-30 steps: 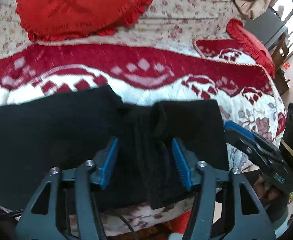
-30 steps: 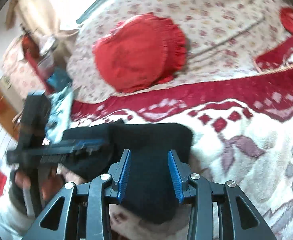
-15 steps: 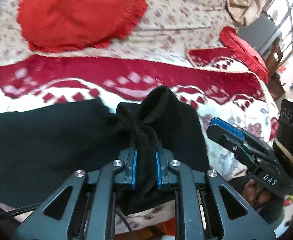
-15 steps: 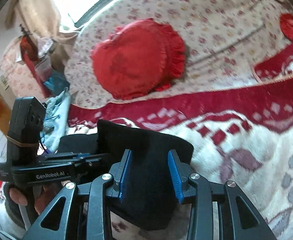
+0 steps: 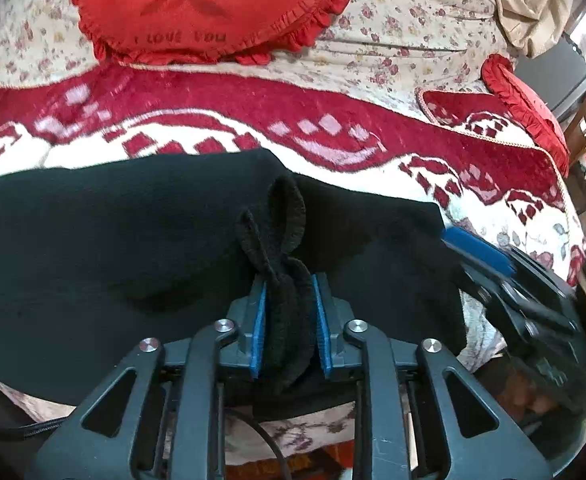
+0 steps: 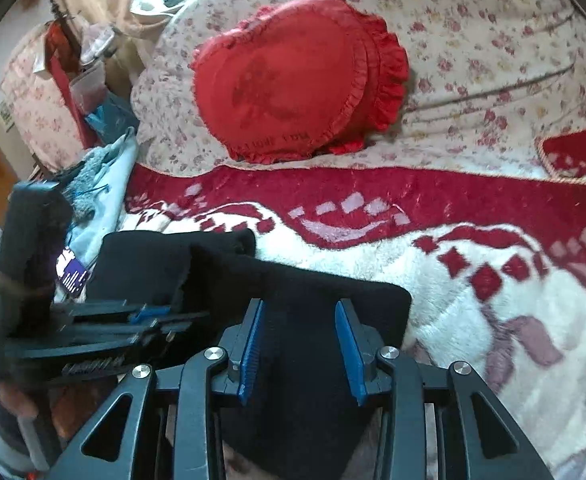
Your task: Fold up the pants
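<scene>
Black pants lie across the red and white blanket on the bed. My left gripper is shut on a bunched fold of the pants' edge, which stands up between the blue pads. My right gripper is open, its blue pads on either side of the pants' near edge, with cloth between them. The right gripper also shows at the right of the left wrist view, and the left one at the left of the right wrist view.
A red heart-shaped frilled cushion lies on the floral bedspread beyond the blanket. A second red cushion sits at the bed's right edge. Clutter and light blue cloth lie off the bed's left side.
My left gripper closed on the pants' edge and pulled the bunched cloth up. The right gripper stayed open over the cloth and shifted slightly.
</scene>
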A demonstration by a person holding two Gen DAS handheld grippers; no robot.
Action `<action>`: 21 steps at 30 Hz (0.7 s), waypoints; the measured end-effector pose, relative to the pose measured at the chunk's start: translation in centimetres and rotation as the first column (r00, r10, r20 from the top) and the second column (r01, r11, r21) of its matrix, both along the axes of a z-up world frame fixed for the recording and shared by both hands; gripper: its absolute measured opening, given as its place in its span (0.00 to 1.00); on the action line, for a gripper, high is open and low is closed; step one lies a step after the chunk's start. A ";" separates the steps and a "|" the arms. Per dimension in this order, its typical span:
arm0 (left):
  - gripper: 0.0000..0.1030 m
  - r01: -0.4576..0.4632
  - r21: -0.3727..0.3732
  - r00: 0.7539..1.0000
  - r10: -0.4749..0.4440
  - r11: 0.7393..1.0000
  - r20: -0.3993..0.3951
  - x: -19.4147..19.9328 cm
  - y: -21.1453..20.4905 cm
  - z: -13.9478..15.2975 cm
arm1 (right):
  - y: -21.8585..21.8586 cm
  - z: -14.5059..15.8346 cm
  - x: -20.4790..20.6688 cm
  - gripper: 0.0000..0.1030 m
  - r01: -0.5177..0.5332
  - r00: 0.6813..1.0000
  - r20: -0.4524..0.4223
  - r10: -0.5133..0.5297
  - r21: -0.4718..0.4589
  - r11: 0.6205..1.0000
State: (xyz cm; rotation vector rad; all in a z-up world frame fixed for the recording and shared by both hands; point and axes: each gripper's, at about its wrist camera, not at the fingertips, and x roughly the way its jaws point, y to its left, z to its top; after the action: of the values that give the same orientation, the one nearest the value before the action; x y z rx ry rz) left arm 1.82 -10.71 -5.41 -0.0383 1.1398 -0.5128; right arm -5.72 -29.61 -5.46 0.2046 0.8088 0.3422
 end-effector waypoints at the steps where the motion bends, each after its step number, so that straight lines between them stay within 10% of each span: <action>1: 0.20 -0.005 0.001 1.000 0.005 1.000 0.006 0.0 0.1 0.0 | 0.1 0.3 -0.8 0.35 -0.007 1.000 0.007 0.007 -0.014 1.000; 9: 0.25 -0.028 0.015 0.999 0.028 0.999 0.019 -0.1 0.2 -0.6 | 2.7 -2.4 -3.2 0.35 -0.043 0.999 -0.027 0.040 -0.131 0.990; 21: 0.42 -0.094 0.014 0.993 0.092 0.996 0.069 -2.2 4.0 2.3 | 3.9 0.3 0.8 0.35 -0.052 0.999 -0.006 0.051 -0.038 0.998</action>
State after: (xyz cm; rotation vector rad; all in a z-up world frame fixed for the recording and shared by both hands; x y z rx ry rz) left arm -0.40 -6.72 -3.08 -0.0582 1.0708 -0.4182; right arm -4.95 -25.68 -5.14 0.1495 0.8259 0.3747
